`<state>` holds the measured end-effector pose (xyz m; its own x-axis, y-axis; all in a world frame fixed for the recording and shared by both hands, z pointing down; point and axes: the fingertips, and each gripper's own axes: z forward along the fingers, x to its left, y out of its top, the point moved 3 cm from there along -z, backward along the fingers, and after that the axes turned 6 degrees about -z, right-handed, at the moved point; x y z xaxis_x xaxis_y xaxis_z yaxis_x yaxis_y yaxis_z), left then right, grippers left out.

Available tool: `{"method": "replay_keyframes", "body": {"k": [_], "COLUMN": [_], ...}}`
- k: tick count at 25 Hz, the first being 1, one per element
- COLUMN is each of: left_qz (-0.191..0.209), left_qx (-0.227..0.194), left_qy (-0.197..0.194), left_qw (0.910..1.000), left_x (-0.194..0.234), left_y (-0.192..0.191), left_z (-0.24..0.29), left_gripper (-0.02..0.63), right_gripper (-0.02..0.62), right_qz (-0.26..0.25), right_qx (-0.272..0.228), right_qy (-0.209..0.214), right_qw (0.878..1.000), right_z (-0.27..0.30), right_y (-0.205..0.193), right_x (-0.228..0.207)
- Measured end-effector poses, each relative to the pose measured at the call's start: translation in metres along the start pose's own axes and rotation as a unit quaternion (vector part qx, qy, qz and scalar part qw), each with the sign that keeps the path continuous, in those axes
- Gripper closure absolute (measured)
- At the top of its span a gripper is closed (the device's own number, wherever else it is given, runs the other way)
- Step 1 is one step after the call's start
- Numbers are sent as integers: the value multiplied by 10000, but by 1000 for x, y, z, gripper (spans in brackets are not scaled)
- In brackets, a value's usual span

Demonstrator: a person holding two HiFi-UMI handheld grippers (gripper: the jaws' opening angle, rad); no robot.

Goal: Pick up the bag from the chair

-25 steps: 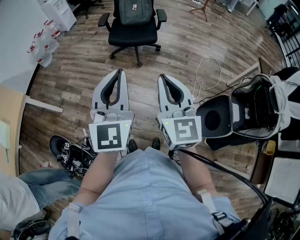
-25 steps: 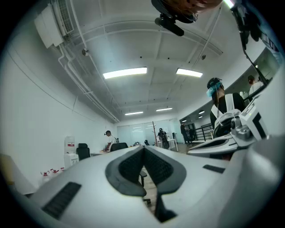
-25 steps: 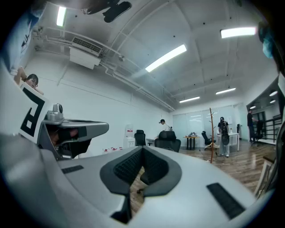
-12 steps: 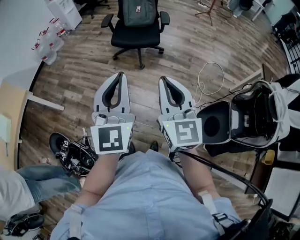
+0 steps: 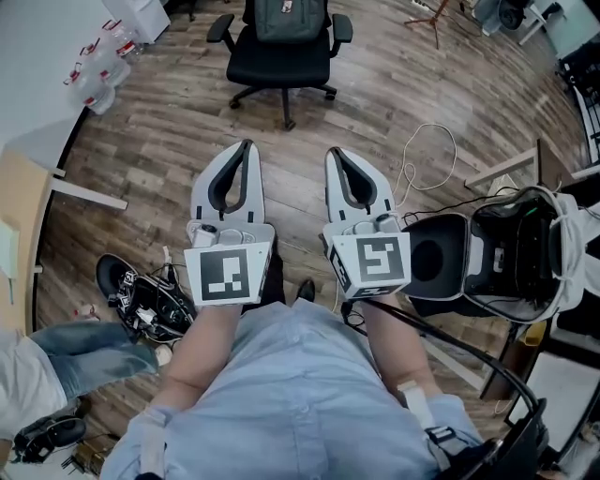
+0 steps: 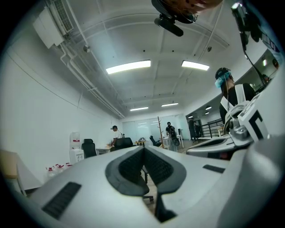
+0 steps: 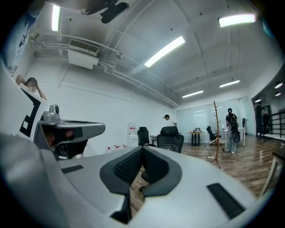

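Note:
A grey bag (image 5: 286, 17) rests against the back of a black office chair (image 5: 281, 58) at the far top of the head view. My left gripper (image 5: 246, 146) and right gripper (image 5: 330, 153) are held side by side over the wooden floor, well short of the chair. Both are shut with nothing between the pads. In the left gripper view the closed pads (image 6: 133, 167) cover most of the chair. The chair (image 7: 171, 142) and a dark shape on it show just above the closed pads (image 7: 131, 164) in the right gripper view.
An open black case (image 5: 492, 258) with gear stands at the right, with a white cable (image 5: 427, 155) on the floor beside it. Water bottles (image 5: 94, 77) and a desk edge (image 5: 23, 234) are at the left. Black equipment (image 5: 141, 300) and another person's leg (image 5: 70, 349) lie at lower left.
The view has shifted a little, so the chair sits slightly more to the right and the case lower in the frame. Both grippers stay shut and side by side.

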<state>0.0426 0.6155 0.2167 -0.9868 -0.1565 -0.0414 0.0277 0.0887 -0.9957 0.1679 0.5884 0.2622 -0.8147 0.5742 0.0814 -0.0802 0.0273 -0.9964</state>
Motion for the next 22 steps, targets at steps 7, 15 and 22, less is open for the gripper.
{"method": "replay_keyframes", "body": {"k": [7, 15, 22], "left_qz": [-81, -39, -67], "left_qx": [-10, -195, -248], "left_qy": [-98, -366, -524], "left_qw": [9999, 9991, 9983], "left_x": [41, 107, 142], "left_y": [-16, 1, 0], "left_z": [80, 172, 224], "left_gripper": [604, 604, 604], "right_gripper": [594, 594, 594], "right_qz": [87, 59, -26], "right_qx": [82, -80, -139], "right_qy": [-136, -343, -533], "right_qw": [9998, 9994, 9985], "right_z": [82, 193, 251], "right_y": [-10, 20, 32], "right_x": [-28, -44, -56]}}
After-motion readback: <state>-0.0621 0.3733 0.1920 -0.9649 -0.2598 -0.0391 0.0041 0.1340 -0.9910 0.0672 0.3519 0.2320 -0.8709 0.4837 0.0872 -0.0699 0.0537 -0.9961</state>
